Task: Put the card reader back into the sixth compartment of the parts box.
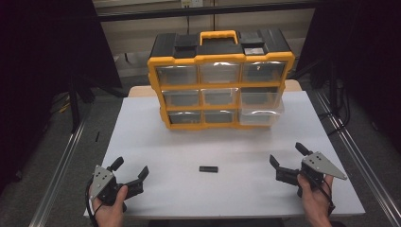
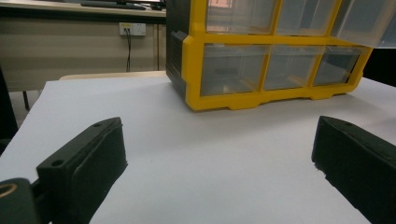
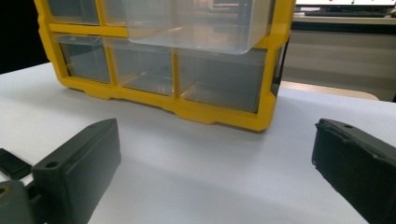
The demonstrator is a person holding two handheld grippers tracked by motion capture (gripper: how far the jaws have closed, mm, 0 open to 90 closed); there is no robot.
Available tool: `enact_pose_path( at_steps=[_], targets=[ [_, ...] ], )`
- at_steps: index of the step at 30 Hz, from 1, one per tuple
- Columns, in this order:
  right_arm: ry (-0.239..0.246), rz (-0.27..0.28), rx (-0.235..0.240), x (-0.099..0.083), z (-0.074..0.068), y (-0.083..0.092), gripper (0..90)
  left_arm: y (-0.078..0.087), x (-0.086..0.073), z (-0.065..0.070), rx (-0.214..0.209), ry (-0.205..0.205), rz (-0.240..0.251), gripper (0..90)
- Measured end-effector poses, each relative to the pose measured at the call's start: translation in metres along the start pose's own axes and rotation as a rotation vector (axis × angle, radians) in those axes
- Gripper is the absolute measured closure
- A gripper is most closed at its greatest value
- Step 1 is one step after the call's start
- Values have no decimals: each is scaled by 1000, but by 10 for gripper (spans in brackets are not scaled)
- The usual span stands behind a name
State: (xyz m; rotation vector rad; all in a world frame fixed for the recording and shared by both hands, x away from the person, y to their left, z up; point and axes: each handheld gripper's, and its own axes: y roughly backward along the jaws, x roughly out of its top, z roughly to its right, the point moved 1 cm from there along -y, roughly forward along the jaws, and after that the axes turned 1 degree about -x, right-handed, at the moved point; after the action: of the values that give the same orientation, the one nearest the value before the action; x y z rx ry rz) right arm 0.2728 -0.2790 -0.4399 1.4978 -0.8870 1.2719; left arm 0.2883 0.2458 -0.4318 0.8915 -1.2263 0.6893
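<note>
Left hand-held gripper [image 1: 131, 169] and right hand-held gripper [image 1: 287, 155] both wide apart, empty, flanking small black block [image 1: 208, 169] before yellow drawer organiser [image 1: 220, 80] on bench [image 1: 156, 142]

One drawer cabinet [image 1: 220, 78] (nine clear drawers), one small black block [image 1: 208, 169].

Yellow-and-black organizer [image 1: 220, 78] (clear drawers), white table [image 1: 156, 151], small black block [image 1: 208, 169]
</note>
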Motion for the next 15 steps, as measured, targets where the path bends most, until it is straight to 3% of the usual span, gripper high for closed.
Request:
enact_pose_path(
  at_steps=[4,10,15],
  targets=[
    [13,-11,-2,0,0,-1,0,-1,0,0,-6,3,-8,27],
    [17,-30,40,-2,-1,-3,4,-3,0,0,-14,17,-11,27],
    [-17,-48,90,-2,-5,-7,1,-5,-1,0,-14,13,-14,28]
  ],
)
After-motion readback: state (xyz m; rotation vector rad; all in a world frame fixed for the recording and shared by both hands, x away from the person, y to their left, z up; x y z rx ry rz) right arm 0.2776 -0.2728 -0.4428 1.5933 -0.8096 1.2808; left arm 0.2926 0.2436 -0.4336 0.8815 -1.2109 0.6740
